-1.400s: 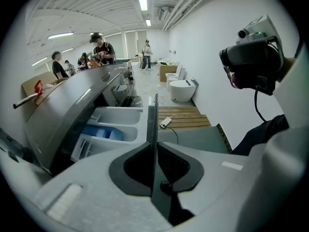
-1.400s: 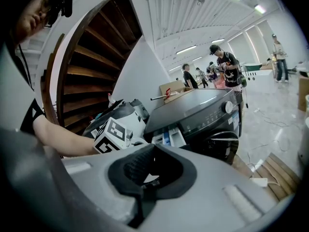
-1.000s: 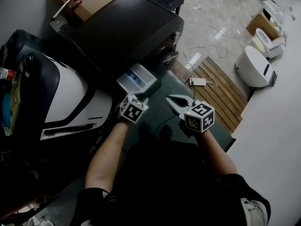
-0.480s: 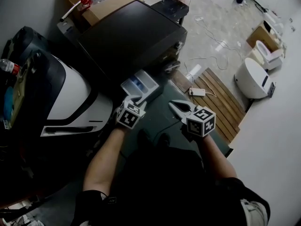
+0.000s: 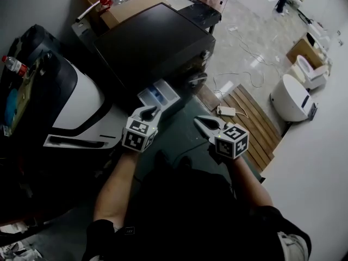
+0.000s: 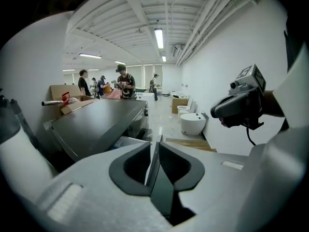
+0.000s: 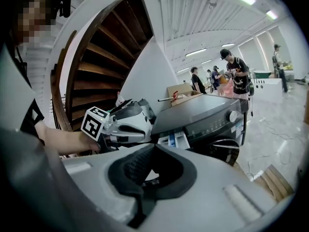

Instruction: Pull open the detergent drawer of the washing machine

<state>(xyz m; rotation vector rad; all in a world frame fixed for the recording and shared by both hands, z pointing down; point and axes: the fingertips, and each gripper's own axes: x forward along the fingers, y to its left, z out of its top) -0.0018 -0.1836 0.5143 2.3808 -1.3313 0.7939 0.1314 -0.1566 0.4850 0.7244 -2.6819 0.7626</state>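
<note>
The black washing machine [image 5: 152,42] stands ahead of me, and its white detergent drawer [image 5: 159,98] with blue inserts sticks out of the front. Just short of the drawer's front edge hovers my left gripper [image 5: 154,109]. Its jaws have just been closing and now meet with nothing between them; in the left gripper view [image 6: 155,142] the drawer [image 6: 126,141] peeks out over them. To the right, my right gripper [image 5: 197,119] hangs shut and empty, away from the drawer. The right gripper view [image 7: 153,147] shows the open drawer [image 7: 173,140] and the machine's panel [image 7: 212,120].
A white and black appliance [image 5: 81,107] stands close on the left. Cardboard boxes [image 5: 125,1] lie behind the machine. On the floor to the right are a wooden slat board [image 5: 250,113], a small white box with a cable [image 5: 225,111] and a white toilet [image 5: 291,97]. Several people stand far back [image 6: 120,81].
My left gripper has lifted up and back from the drawer's front edge, and its jaws have narrowed. The drawer stays pulled out. The right gripper has shifted only slightly.
</note>
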